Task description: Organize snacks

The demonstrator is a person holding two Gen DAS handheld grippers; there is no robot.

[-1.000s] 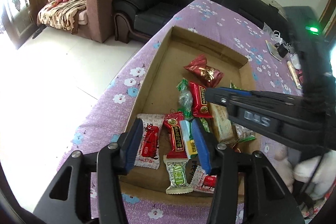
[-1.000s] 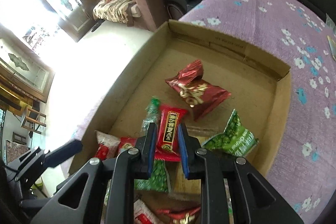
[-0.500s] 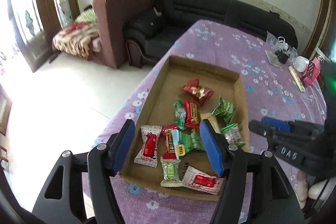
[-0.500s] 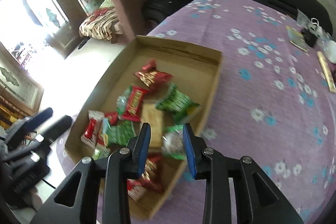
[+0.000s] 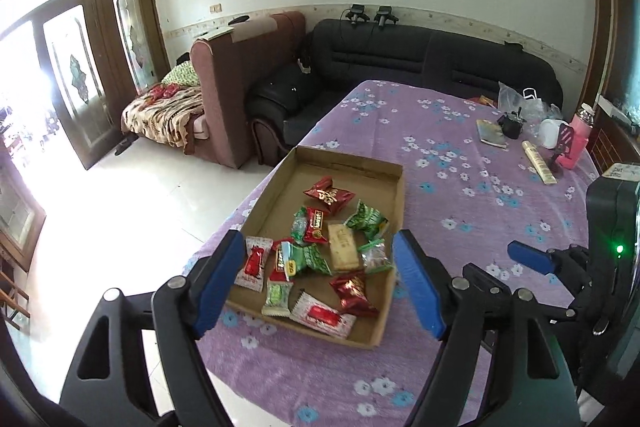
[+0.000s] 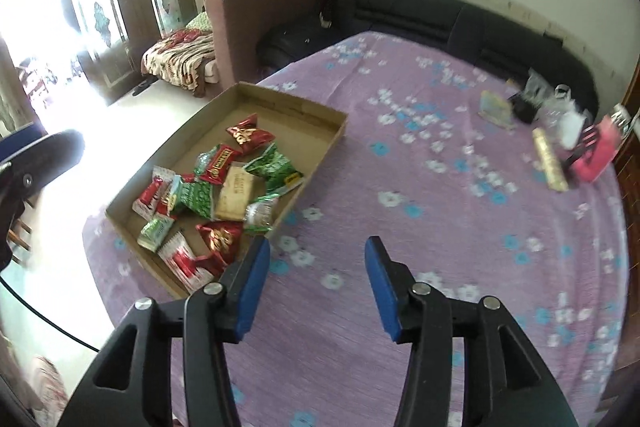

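the left gripper (image 5: 320, 283) hangs with its blue pads wide apart and nothing between them, raised above the near end of the cardboard tray (image 5: 394, 195). the right gripper (image 6: 316, 285) is likewise spread and empty, over bare purple floral tablecloth (image 6: 440, 211), with the tray ahead of it and off to its left.

the snacks all lie inside the tray, straight ahead of and below the left claw, which makes the left hand the nearer one for a next pick, as i judge it. the tray's long axis runs away from the left claw; the packets crowd its near half and the far half is bare cardboard.

counting outward from the left claw: two white-and-red packets (image 5: 322, 315), one pale green packet (image 5: 277, 295), about four red packets including the far crinkled red bag (image 5: 329, 194), about four green packets (image 5: 367, 219), one clear-wrapped sweet (image 5: 374, 258), and one tan biscuit bar (image 5: 343, 247); overlaps in the middle heap make the red and green counts uncertain.

beyond the tray, small clutter sits at the table's far right, then a black sofa (image 5: 420, 55).
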